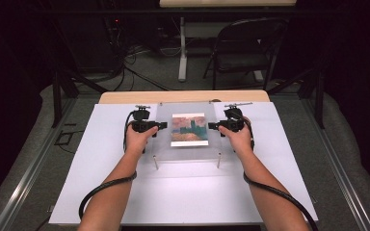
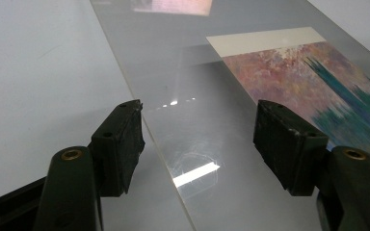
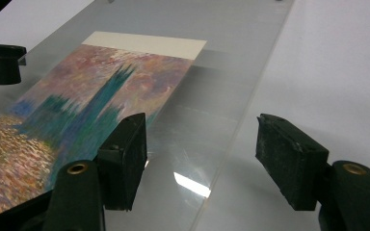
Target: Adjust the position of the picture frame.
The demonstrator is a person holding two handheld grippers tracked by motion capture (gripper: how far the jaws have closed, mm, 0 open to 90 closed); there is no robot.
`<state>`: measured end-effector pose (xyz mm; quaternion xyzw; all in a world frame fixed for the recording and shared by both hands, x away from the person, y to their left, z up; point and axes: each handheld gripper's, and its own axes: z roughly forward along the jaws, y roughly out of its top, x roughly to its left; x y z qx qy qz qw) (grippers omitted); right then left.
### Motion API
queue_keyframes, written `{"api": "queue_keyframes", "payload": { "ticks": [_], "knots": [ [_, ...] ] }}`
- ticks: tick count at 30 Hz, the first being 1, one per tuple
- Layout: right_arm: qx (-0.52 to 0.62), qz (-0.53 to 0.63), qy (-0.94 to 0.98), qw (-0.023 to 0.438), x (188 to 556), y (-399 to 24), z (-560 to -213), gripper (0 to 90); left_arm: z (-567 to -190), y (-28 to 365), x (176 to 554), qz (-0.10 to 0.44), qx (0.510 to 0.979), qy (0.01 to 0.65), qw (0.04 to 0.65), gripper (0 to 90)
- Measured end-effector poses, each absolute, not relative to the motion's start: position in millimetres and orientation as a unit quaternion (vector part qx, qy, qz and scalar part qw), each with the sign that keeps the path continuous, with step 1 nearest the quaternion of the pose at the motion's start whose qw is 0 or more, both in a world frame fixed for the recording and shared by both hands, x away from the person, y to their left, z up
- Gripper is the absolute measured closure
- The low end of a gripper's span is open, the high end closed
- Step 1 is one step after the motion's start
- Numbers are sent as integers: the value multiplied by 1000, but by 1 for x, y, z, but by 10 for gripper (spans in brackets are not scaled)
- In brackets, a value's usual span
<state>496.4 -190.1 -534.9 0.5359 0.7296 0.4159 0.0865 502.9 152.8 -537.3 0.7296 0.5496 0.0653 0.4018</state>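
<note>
A white board (image 1: 183, 187) covers most of the wooden table (image 1: 125, 97), and everything else is best placed against the clear plastic sheet (image 1: 164, 144) that sits in the board's far half. The sheet stands raised a little above the board on short metal posts (image 1: 156, 162) — two show at its near corners. Beyond the table, behind the sheet, a dark folding chair (image 1: 245, 48) stands on the floor.

On the sheet's middle lies a painted picture (image 1: 189, 129) — purple and pink sky, a teal tower shape, orange below, with a pale blank strip along one end.

The left gripper (image 1: 163, 125) is at the sheet's left edge, held in the person's left hand (image 1: 138, 139). Its jaws are spread wide in the left gripper view, one on each side of the sheet's edge (image 2: 139, 120), pressing on nothing.

The right gripper (image 1: 212, 125) is at the sheet's right edge, in the right hand (image 1: 240, 139). Its jaws are likewise spread, straddling that edge (image 3: 236, 130) without pinching it, the picture (image 3: 77, 101) just past the inner jaw
</note>
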Motion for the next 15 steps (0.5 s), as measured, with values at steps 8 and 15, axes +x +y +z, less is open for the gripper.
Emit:
{"api": "queue_keyframes", "payload": {
  "ticks": [8,15],
  "knots": [
    [533,408,736,86,503,-180,-535,326,-538,151,509,62,730,553,397,315],
    [539,407,733,77,510,-181,-536,317,-540,151,512,54,726,558,399,299]
  ]
}}
